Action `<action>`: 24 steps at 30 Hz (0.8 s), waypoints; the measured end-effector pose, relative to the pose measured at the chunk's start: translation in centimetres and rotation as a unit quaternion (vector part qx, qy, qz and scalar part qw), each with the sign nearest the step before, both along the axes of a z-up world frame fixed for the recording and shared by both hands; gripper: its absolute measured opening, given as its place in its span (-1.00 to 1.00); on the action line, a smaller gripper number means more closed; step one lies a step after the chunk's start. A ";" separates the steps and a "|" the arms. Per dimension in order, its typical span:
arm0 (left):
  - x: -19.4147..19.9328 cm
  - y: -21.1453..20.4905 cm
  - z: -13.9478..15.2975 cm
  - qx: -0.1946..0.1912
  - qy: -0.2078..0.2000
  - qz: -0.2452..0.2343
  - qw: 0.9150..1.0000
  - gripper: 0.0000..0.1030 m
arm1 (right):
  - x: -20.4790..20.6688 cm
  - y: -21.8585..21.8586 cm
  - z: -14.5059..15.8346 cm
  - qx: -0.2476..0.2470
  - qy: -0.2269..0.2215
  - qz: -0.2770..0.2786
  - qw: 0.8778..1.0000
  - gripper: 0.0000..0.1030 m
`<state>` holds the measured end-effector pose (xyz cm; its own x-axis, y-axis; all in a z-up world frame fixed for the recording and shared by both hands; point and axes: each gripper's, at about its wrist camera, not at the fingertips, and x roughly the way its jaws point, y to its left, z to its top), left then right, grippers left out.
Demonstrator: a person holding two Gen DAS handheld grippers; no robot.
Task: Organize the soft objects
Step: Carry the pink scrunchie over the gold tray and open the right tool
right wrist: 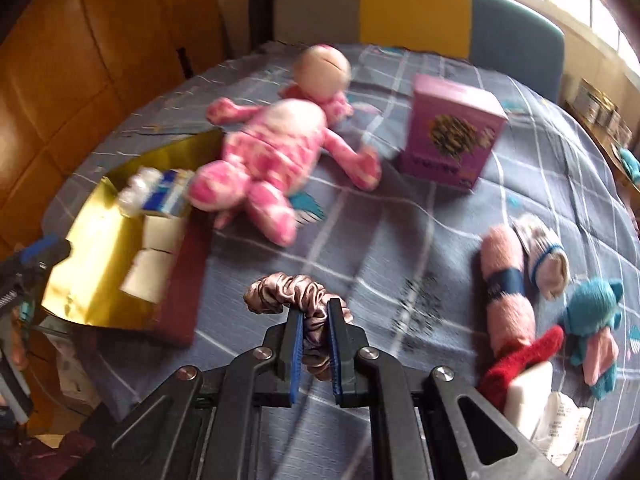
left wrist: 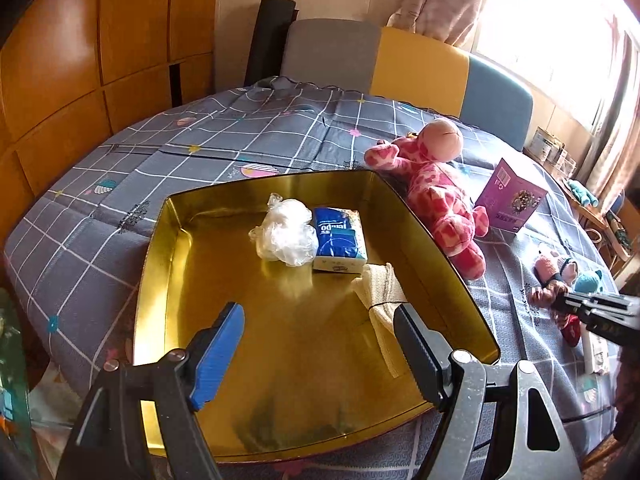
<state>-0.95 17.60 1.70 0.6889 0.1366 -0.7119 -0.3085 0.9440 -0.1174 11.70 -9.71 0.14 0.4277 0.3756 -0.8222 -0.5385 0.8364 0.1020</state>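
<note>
We find three items already in the gold tin (left wrist: 160, 264). The right gripper (right wrist: 314, 340), lower centre, is clamped on the pink scrunchie (right wrist: 280, 290). The left gripper (left wrist: 320, 356) hangs open, empty. The plush giraffe (right wrist: 272, 152) and small toys (right wrist: 592, 320) at right remain outside.

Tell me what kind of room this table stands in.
Most likely a home dining area: a table under a patterned tablecloth, upholstered chairs pushed up to its far side, wooden cabinets along the wall and a curtained window.
</note>
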 end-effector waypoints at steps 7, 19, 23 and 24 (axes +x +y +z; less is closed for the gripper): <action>-0.8 1.0 -0.2 -0.003 -0.003 0.010 1.000 0.51 | -1.8 5.2 2.3 0.032 -0.011 0.058 0.998 -0.81; -1.9 4.3 -0.3 -0.014 -0.007 0.056 0.998 0.51 | -3.6 13.2 1.6 0.068 0.027 0.138 0.988 -0.81; -2.3 5.6 -0.6 -0.016 -0.005 0.075 0.997 0.51 | -3.3 16.7 0.0 0.064 0.052 0.153 0.985 -0.81; -2.4 5.8 -0.7 -0.017 -0.004 0.077 0.997 0.51 | -3.2 17.6 -0.3 0.063 0.058 0.157 0.984 -0.81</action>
<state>-3.32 23.39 1.00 0.6670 0.2169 -0.7128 -0.4489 0.8805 -0.1522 8.52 7.92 -0.21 0.1813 0.5760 -0.7971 -0.7469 0.6079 0.2694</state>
